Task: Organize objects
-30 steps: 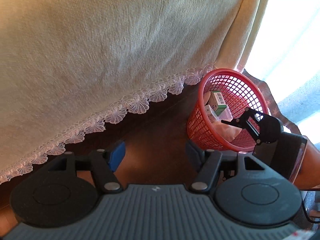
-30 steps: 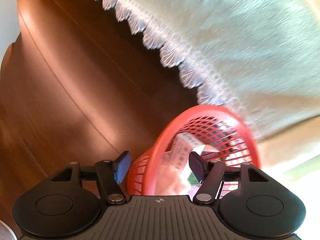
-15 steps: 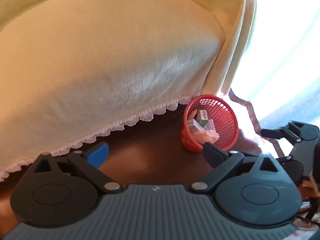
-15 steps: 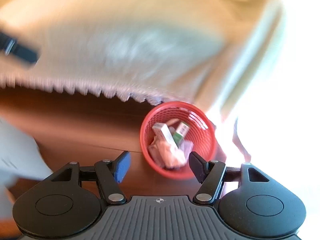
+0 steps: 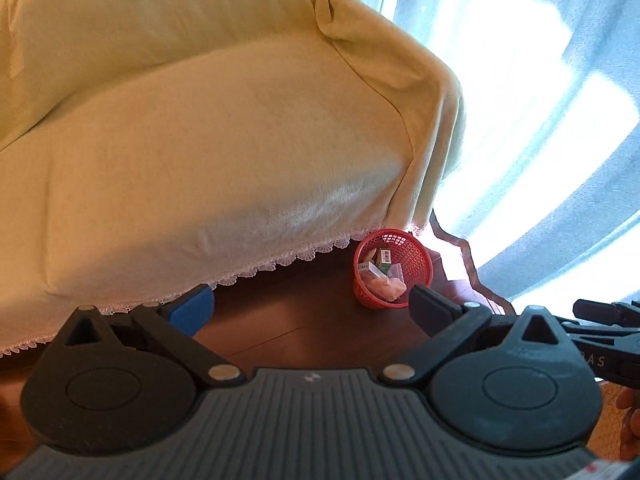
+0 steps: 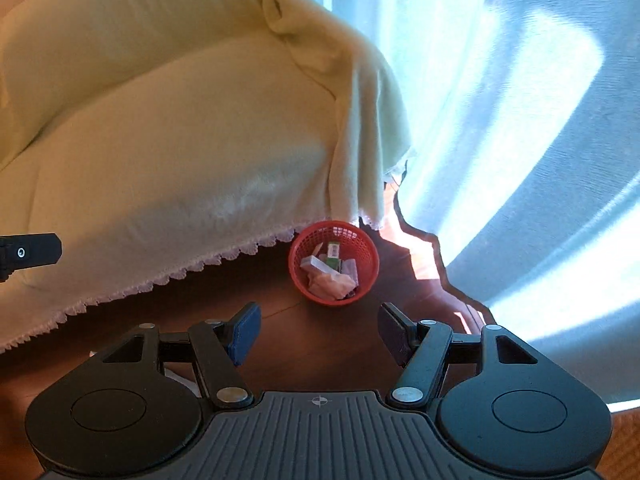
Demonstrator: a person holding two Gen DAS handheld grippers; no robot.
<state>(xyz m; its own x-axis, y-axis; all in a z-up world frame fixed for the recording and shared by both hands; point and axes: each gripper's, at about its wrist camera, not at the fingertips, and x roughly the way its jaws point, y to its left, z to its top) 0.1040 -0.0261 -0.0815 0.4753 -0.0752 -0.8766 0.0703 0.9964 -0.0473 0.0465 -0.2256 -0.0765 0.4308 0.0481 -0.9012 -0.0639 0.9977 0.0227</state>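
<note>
While both cameras look steeply down at the dark wooden floor [image 6: 224,312], the left gripper [image 5: 312,308] has its jaws spread to their widest, having just been opening, and nothing lies between them or touches them. The right gripper [image 6: 318,334] is parted to a middling width and is likewise empty, its fingertips [image 6: 246,332] well clear of everything below. A red mesh basket [image 6: 360,248] stands upright on the floor, mouth facing up, just beside the lace hem of a pale yellow cover [image 6: 180,152] draped over furniture. Inside it, small boxes [image 6: 333,254] lean at a tilt, their long axes slanting up toward the rim, above a crumpled pinkish wad [image 6: 330,283]. Light blue curtains [image 6: 500,120] hang to the basket's right.
</note>
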